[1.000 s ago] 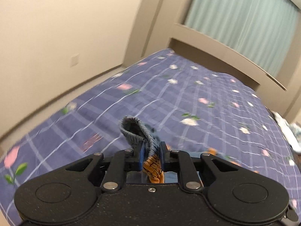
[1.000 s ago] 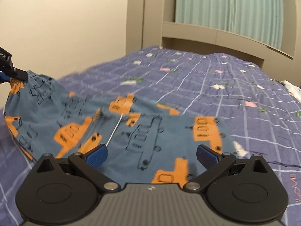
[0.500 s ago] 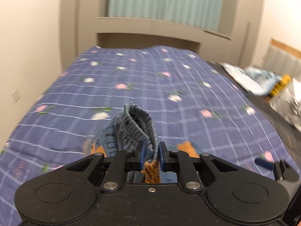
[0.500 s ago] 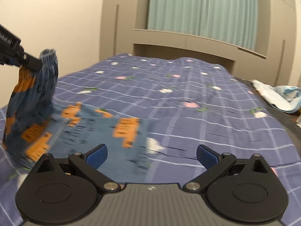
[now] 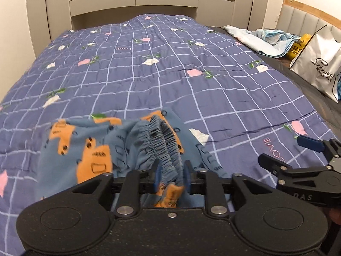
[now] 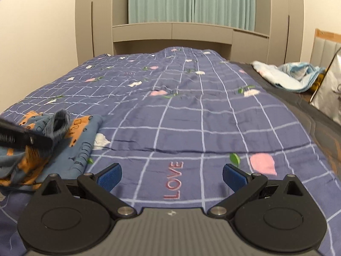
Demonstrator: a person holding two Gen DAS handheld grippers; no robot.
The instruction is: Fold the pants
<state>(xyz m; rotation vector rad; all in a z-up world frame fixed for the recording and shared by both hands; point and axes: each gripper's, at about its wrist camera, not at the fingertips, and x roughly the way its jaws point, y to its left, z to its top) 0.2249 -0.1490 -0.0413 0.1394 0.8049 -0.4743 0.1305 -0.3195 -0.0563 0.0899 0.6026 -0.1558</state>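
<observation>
The blue cotton pants printed with orange trucks [image 5: 93, 149] lie bunched on the purple checked quilt with pink flowers [image 5: 170, 68], toward its near left side. Their gathered elastic waistband [image 5: 164, 143] runs between the blue pads of the left gripper [image 5: 170, 173], whose jaws are opening; a gap shows beside the fabric, so the pads no longer seem to press it. The right gripper [image 6: 171, 173] hangs above bare quilt just right of the pants, its jaws spread wide and empty. A white paper bag [image 5: 317, 64] and crumpled light-blue cloth [image 5: 266, 40] sit at the far right.
</observation>
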